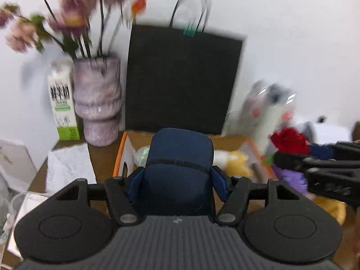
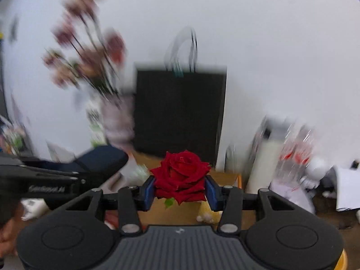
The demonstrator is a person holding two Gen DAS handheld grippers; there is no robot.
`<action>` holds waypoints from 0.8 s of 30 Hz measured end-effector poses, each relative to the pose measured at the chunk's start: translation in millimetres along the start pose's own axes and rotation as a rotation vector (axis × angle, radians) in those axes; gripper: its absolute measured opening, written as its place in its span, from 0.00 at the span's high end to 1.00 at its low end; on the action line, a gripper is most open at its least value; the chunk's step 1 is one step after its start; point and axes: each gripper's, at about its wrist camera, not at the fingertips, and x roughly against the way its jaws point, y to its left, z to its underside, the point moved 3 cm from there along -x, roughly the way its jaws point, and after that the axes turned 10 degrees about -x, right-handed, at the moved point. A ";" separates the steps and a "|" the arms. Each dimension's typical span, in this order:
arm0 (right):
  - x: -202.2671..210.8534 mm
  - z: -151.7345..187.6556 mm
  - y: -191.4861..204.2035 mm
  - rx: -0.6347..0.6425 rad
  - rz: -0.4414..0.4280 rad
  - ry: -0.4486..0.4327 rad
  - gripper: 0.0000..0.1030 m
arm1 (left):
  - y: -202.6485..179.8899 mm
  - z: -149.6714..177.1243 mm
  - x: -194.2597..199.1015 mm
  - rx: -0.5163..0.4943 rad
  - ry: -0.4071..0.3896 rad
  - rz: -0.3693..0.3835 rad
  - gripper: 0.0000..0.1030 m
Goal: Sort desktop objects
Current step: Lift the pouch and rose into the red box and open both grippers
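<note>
My left gripper (image 1: 178, 175) is shut on a dark blue case (image 1: 180, 173), held upright above an open cardboard box (image 1: 122, 148). My right gripper (image 2: 180, 190) is shut on a red rose (image 2: 181, 176). In the left wrist view the rose (image 1: 290, 142) and the right gripper (image 1: 290, 155) show at the right, over the box's right side. In the right wrist view the left gripper with the blue case (image 2: 101, 157) shows at the left. The box (image 2: 225, 175) lies below the rose.
A black paper bag (image 1: 182, 83) stands against the wall behind the box. A pink vase with flowers (image 1: 97, 103) and a green-white carton (image 1: 63, 103) stand at its left. A wrapped plush toy (image 1: 267, 108) is at the right. White paper (image 1: 67, 166) lies left of the box. A yellow plush (image 1: 236, 160) is in the box.
</note>
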 end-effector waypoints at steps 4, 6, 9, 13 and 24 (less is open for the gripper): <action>-116.5 6.8 -11.9 0.038 0.081 0.188 0.57 | 5.6 -7.3 -86.8 -0.001 0.181 -0.020 0.37; -155.5 15.7 -13.4 0.089 0.099 0.238 0.57 | 8.8 -13.2 -121.9 0.017 0.219 -0.024 0.37; -197.9 23.7 -22.2 0.086 0.103 0.311 0.57 | 7.9 -16.6 -157.8 0.018 0.266 -0.008 0.37; -217.4 28.7 -17.6 0.137 0.098 0.357 0.54 | -0.2 -14.6 -189.8 -0.018 0.310 -0.028 0.35; -191.8 6.3 -21.7 0.054 0.081 0.339 0.40 | 6.3 -34.1 -136.8 -0.024 0.224 0.008 0.23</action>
